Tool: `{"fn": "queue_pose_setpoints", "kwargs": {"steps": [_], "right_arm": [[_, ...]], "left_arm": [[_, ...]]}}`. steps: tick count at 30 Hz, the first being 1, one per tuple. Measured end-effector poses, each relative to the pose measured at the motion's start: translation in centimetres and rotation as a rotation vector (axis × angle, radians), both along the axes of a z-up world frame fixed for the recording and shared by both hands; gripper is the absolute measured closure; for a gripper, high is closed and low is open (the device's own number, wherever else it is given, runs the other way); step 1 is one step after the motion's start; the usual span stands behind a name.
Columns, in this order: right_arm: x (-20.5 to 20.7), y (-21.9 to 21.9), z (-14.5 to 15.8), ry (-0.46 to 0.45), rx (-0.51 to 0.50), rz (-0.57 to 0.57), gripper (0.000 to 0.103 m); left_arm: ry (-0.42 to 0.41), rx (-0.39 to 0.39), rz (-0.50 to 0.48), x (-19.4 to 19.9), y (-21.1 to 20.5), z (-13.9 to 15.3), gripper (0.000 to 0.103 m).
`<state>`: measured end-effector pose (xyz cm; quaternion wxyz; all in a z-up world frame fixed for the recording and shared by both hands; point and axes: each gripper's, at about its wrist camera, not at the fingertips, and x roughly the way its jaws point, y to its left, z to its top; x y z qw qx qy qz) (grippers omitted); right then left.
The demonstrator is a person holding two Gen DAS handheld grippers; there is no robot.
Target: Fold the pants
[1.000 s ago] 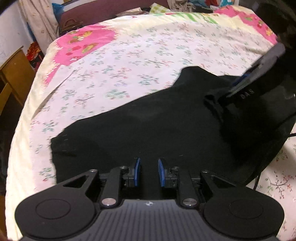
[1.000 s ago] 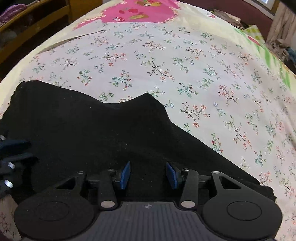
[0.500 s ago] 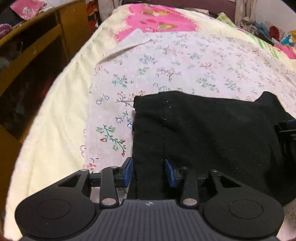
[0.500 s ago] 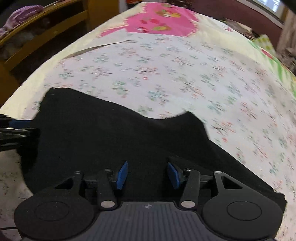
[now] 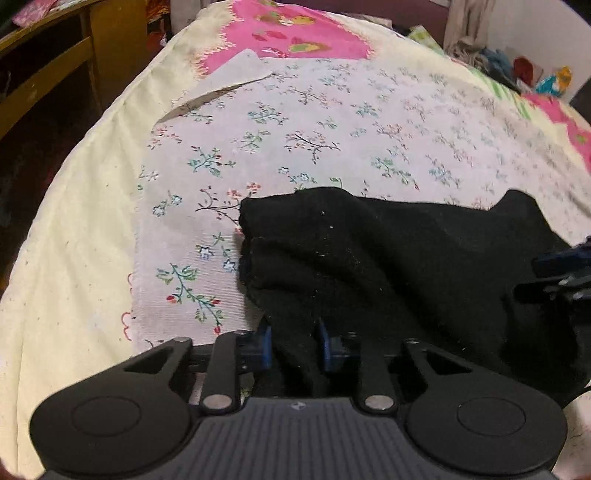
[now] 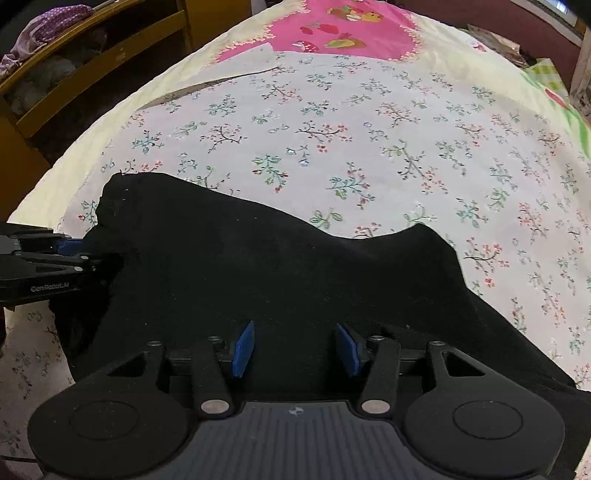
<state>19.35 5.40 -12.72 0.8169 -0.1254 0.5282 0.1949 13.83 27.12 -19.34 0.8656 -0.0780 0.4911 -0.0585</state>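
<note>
Black pants [image 6: 258,266] on floral sheet [image 6: 369,147]; wooden shelf [image 6: 92,48] beside bed.

A bed [image 6: 110,122] carries everything here. Its pale yellow cover has a pink patch [image 6: 343,29] with fruit pictures at the far end. Over the cover lies a white sheet [image 6: 369,147] printed with small flower sprigs, one far corner [image 5: 236,70] folded back. Black pants [image 6: 258,266] lie bunched on the sheet near the close edge, their left end [image 5: 295,236] apparently doubled into stacked layers.
</note>
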Motion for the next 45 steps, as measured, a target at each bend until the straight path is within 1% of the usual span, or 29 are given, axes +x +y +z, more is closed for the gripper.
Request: {"fn": "queue_pose_setpoints", "kwargs": {"steps": [2,5,7,8,10,13,15,16,17,18,20,21,22,23,24,25,26,27,28,29,30,33,35,36,38,40,41,43,45], "right_arm": [[0.1,0.3,0.0,-0.005,0.005,0.014,0.073],[0.3,0.5,-0.1,-0.014,0.008,0.028,0.074],[0.5,0.5,0.0,-0.012,0.019,0.028,0.076],[0.5,0.4,0.4,-0.021,0.026,0.027,0.077],[0.3,-0.1,1.1,-0.045,0.038,0.024,0.076],[-0.1,-1.3,2.0,-0.046,0.077,0.006,0.076],[-0.2,-2.3,2.5,-0.027,0.144,-0.012,0.076],[-0.4,-2.8,2.8,-0.023,0.183,-0.013,0.076],[-0.7,-3.2,3.2,-0.024,0.215,-0.016,0.077],[-0.8,-3.7,3.4,-0.026,0.237,-0.022,0.076],[-1.0,-4.9,3.5,-0.028,0.248,-0.027,0.075],[-1.0,-5.8,3.2,-0.018,0.263,-0.039,0.074],[-0.8,-6.6,2.8,0.021,0.292,-0.046,0.071],[-0.6,-7.2,2.3,0.056,0.323,-0.043,0.073],[-0.6,-7.5,2.0,0.061,0.335,-0.046,0.072],[-0.6,-7.6,1.7,0.061,0.338,-0.038,0.072],[-0.6,-7.5,1.4,0.065,0.336,-0.024,0.072],[-0.7,-7.4,1.2,0.07,0.336,-0.019,0.072],[-0.6,-7.1,1.1,0.083,0.343,-0.009,0.072],[-0.4,-6.8,1.0,0.097,0.35,0.006,0.072],[-0.2,-6.5,1.1,0.101,0.352,0.019,0.072],[0.2,-5.4,1.6,0.091,0.341,0.051,0.071],[0.7,-4.5,1.6,0.095,0.342,0.055,0.071],[0.8,-4.2,1.5,0.095,0.34,0.058,0.07],[1.0,-3.1,1.3,0.095,0.338,0.061,0.068],[1.0,-2.2,1.0,0.102,0.334,0.062,0.068],[1.0,-1.7,0.9,0.101,0.33,0.063,0.068],[1.1,-0.9,0.6,0.1,0.309,0.062,0.068],[1.4,-0.5,0.5,0.107,0.296,0.057,0.068]], "left_arm": [[-0.01,-0.037,0.003,-0.2,0.5,0.4,0.077],[-0.041,-0.046,-0.022,-0.8,0.0,1.5,0.079],[-0.05,-0.093,-0.03,-0.9,-0.4,2.2,0.08],[-0.055,-0.142,-0.031,-1.0,-0.6,2.7,0.08],[-0.069,-0.206,-0.042,-1.2,-1.2,3.9,0.081],[-0.109,-0.244,-0.102,-1.5,-3.5,5.9,0.082],[-0.116,-0.317,-0.117,-1.4,-4.7,6.9,0.086],[-0.116,-0.368,-0.128,-1.3,-5.4,7.3,0.093],[-0.114,-0.432,-0.149,-1.2,-6.3,7.8,0.092],[-0.115,-0.476,-0.172,-1.1,-7.3,8.2,0.092],[-0.137,-0.377,-0.209,-1.5,-9.7,8.9,0.092],[-0.123,-0.345,-0.197,-1.6,-10.0,8.8,0.092],[-0.103,-0.307,-0.163,-2.0,-9.9,8.6,0.092],[-0.088,-0.25,-0.128,-2.5,-9.6,8.3,0.092],[-0.091,-0.159,-0.119,-3.0,-9.6,8.2,0.092],[-0.106,-0.027,-0.115,-3.8,-9.7,8.2,0.092],[-0.122,0.062,-0.113,-4.3,-9.8,8.3,0.088],[-0.135,0.143,-0.11,-5.0,-9.7,8.3,0.082],[-0.136,0.181,-0.094,-5.5,-9.4,8.2,0.077],[-0.133,0.193,-0.084,-5.6,-9.1,8.0,0.063],[-0.135,0.205,-0.076,-5.9,-8.8,7.9,0.054],[-0.13,0.217,-0.058,-5.8,-7.6,7.2,0.052],[-0.137,0.239,-0.066,-5.0,-6.0,6.4,0.051],[-0.131,0.246,-0.049,-4.4,-4.9,6.1,0.051],[-0.145,0.222,-0.008,-3.7,-2.4,6.0,0.051],[-0.148,0.161,0.048,-3.2,-0.3,5.8,0.049],[-0.14,0.085,0.068,-2.6,1.0,5.4,0.047],[-0.106,-0.036,0.066,-1.1,2.3,4.3,0.047],[-0.086,-0.074,0.064,0.7,3.2,2.5,0.046]]}}
